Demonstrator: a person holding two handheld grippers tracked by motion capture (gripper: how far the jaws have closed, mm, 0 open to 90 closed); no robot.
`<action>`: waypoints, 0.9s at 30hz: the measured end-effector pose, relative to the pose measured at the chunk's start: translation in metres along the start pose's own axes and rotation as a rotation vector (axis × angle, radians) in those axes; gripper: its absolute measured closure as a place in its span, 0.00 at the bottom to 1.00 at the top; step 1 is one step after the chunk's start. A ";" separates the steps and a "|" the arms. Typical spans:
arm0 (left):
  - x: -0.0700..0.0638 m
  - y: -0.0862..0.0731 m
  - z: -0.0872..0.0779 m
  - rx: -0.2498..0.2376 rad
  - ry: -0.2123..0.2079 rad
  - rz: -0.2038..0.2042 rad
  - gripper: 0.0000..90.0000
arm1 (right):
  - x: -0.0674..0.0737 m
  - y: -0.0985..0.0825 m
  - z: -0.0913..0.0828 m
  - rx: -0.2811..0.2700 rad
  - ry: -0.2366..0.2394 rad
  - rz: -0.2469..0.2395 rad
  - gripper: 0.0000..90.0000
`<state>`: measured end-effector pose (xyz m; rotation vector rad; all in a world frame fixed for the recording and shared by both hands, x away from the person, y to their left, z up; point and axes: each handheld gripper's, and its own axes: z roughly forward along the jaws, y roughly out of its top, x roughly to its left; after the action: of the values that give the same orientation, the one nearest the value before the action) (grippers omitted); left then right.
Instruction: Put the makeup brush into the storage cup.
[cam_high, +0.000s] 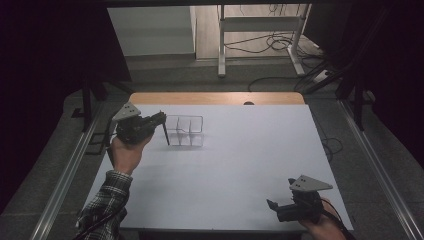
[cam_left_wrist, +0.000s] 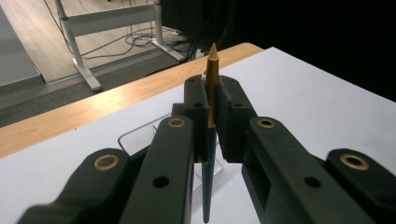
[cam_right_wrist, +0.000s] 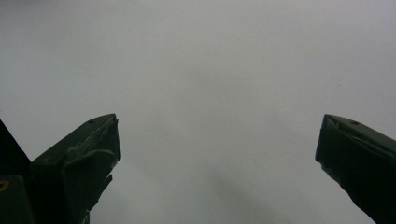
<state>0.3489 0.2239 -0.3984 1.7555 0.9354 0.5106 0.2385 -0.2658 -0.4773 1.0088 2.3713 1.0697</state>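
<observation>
The left gripper (cam_high: 159, 119), at the far left of the white table (cam_high: 240, 170), has its jaws clamped on a dark pen (cam_left_wrist: 209, 140) with a gold tip, held near its middle just beside a clear plastic divided box (cam_high: 186, 131). The pen looks light, stiff and smooth, likely to pivot unless gripped mid-barrel. The right gripper (cam_high: 274, 206) rests near right, jaws apart

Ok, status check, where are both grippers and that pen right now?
Left gripper shut on pen, beside the clear divided box. Right gripper open, empty, at the table's near edge. Nothing in the way.
</observation>
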 end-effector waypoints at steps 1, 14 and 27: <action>0.001 0.001 0.002 0.001 0.007 -0.001 0.94 | 0.000 0.000 0.000 0.002 0.001 -0.002 0.00; 0.009 0.012 0.015 0.000 0.036 -0.004 0.94 | 0.001 0.000 0.001 0.012 0.009 -0.015 0.00; 0.013 0.027 0.024 -0.007 0.074 0.007 0.94 | 0.001 0.000 0.001 0.015 0.016 -0.018 0.00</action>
<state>0.3830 0.2159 -0.3837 1.7443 0.9785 0.5852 0.2384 -0.2641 -0.4781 0.9856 2.4004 1.0589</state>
